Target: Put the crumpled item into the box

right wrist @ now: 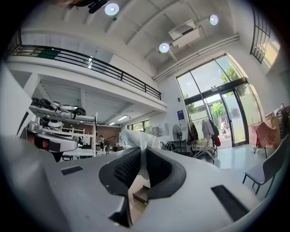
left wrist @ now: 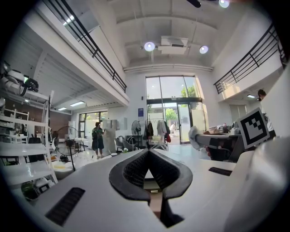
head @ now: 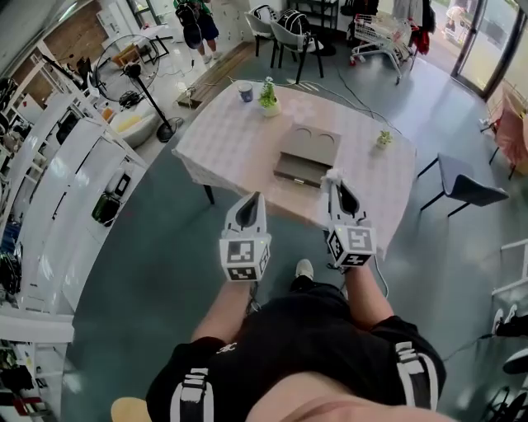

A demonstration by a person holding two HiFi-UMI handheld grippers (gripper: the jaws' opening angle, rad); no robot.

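In the head view a flat grey-brown box (head: 307, 153) with two round cut-outs lies on the pale checked table (head: 231, 140). My right gripper (head: 333, 178) hangs over the table's near edge, just short of the box. It is shut on a white crumpled item (head: 332, 174), which sticks out past the pads in the right gripper view (right wrist: 136, 139). The left gripper (head: 251, 199) hangs over the floor, to the left and short of the table. Its jaws meet at the tips with nothing between them (left wrist: 148, 153). The crumpled item also shows in the left gripper view (left wrist: 194, 135).
On the table stand a potted plant (head: 268, 97), a blue cup (head: 245, 91) and a small green plant (head: 384, 138). A grey chair (head: 464, 188) is right of the table. A floor fan (head: 128, 76) and white shelving (head: 58, 189) are at the left. A person (head: 196, 25) stands far back.
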